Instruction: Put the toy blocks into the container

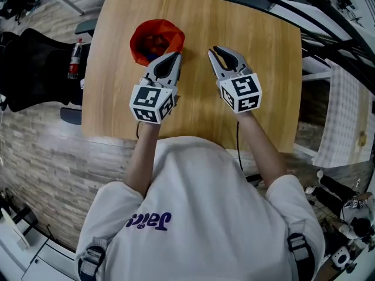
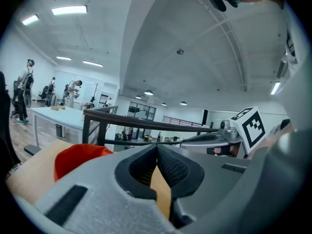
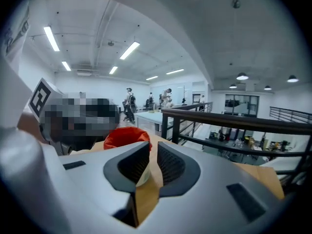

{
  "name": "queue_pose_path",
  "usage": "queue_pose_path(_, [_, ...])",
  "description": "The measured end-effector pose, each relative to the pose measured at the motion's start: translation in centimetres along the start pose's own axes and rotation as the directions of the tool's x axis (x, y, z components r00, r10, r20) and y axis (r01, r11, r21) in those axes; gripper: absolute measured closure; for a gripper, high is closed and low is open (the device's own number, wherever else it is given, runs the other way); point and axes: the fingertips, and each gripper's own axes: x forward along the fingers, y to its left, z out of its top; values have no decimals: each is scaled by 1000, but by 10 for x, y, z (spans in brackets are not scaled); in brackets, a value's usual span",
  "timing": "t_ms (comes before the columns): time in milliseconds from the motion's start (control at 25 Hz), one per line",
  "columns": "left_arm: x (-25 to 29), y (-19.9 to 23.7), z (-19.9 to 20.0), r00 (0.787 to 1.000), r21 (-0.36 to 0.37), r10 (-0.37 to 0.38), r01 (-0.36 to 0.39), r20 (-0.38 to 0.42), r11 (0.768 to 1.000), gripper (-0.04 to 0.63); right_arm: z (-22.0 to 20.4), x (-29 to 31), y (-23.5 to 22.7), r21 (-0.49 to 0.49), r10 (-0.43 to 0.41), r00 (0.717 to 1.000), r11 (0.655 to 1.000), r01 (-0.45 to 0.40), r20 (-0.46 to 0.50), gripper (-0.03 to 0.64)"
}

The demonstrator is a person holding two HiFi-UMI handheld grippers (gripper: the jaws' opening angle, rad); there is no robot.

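Fingers (image 2: 175, 167) of left gripper (image 1: 174, 54), black ribbed pads in grey shells, meet at the tips and hold nothing. Right gripper (image 1: 215, 50) fingers (image 3: 170, 162) stand a narrow slit apart, also empty. Red soft-walled container (image 1: 136, 43) sits on the light wooden surface (image 1: 258, 69) just beyond the left gripper; its contents are too small to make out. Black-and-white square markers cover both cubes (image 1: 153, 103). Purple print on the white shirt (image 1: 199, 215) is unreadable.
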Motion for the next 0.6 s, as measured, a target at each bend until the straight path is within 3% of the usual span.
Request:
queue_pose_path(160, [21, -54, 10, 995, 43, -98, 97, 24, 994, 584, -4, -66, -40, 79, -166, 983, 984, 160, 73, 587])
queue_pose_path(360, [30, -103, 18, 987, 92, -153, 148, 50, 985, 584, -9, -133, -67, 142, -364, 926, 926, 348, 102, 603])
queue_pose_path(480, [28, -119, 21, 986, 112, -154, 147, 60, 983, 584, -13, -155, -74, 167, -424, 899, 899, 404, 110, 603])
queue_pose_path(600, [25, -128, 22, 986, 120, -153, 144, 66, 982, 584, -17, -164, -76, 166, -430, 896, 897, 410, 108, 603])
